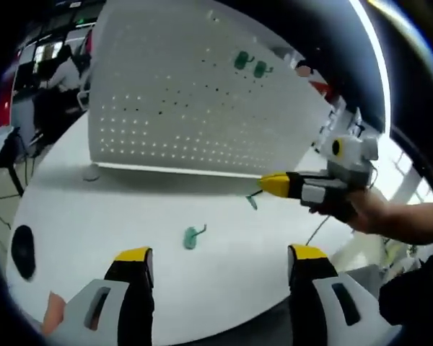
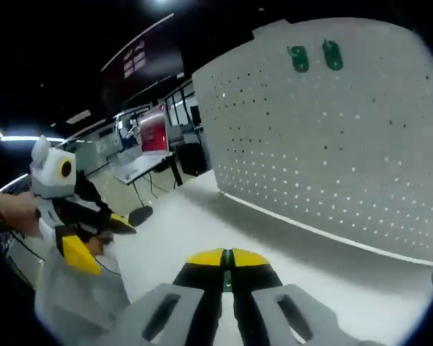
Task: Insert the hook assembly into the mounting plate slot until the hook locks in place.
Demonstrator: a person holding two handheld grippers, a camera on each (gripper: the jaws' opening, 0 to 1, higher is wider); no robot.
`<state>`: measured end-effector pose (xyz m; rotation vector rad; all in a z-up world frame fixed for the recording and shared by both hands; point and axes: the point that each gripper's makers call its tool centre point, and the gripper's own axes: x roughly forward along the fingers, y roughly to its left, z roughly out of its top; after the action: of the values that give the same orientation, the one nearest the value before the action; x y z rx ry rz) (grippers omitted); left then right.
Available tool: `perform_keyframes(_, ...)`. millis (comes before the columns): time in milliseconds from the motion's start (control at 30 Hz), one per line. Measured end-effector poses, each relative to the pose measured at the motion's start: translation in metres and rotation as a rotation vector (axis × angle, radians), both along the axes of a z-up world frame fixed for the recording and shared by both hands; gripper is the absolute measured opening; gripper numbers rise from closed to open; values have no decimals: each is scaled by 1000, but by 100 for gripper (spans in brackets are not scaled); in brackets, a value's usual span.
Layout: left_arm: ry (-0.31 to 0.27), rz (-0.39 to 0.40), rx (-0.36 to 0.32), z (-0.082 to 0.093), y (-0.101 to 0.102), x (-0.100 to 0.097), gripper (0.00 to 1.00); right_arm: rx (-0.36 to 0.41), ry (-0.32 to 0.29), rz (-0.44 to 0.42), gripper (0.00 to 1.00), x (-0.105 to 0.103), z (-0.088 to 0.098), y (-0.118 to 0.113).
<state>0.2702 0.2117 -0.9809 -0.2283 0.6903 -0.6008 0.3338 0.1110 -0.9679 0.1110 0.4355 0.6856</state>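
Gripping a green hook edge-on between yellow-tipped jaws closed tight on it, the right claw hangs above the white counter, short of the upright white pegboard that serves as the mounting plate. Two green hooks already sit side by side high on that board, near its top edge. In the left gripper view a further green hook lies loose on the counter's middle, ahead of the left claw, whose jaws stand wide apart and hold nothing. The same view catches the right claw from the side, a green sliver at its tip, in front of the board's lower edge. The risks, as judged from here: the hook is pinched thin and could twist or slip as it meets the board, missing its holes or seating without locking; a hard push could also rock the free-standing board, since the empty left claw is not bracing it. Lifting toward the upper rows may carry the loose hook out of view. A red sign hangs in the room behind, its white lettering too small to read; no brand or label is legible.
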Motion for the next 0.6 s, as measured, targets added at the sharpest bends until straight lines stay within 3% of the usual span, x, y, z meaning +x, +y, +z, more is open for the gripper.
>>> perform_keyframes(200,-3,-17,-53,13,-25,5,67,180,2,-56,0,-20,32,8)
perform_keyframes(333,63,-16,-132,15,-39,1,62,175,-41,-60,0,-34,42,14)
perform_keyframes(433,72,-6,-171,18,-44,3,57,181,-76,-73,0,-44,51,17)
perform_keyframes(600,86,-40,-158,15,-54,-4,44,215,-86,-74,0,-54,56,23)
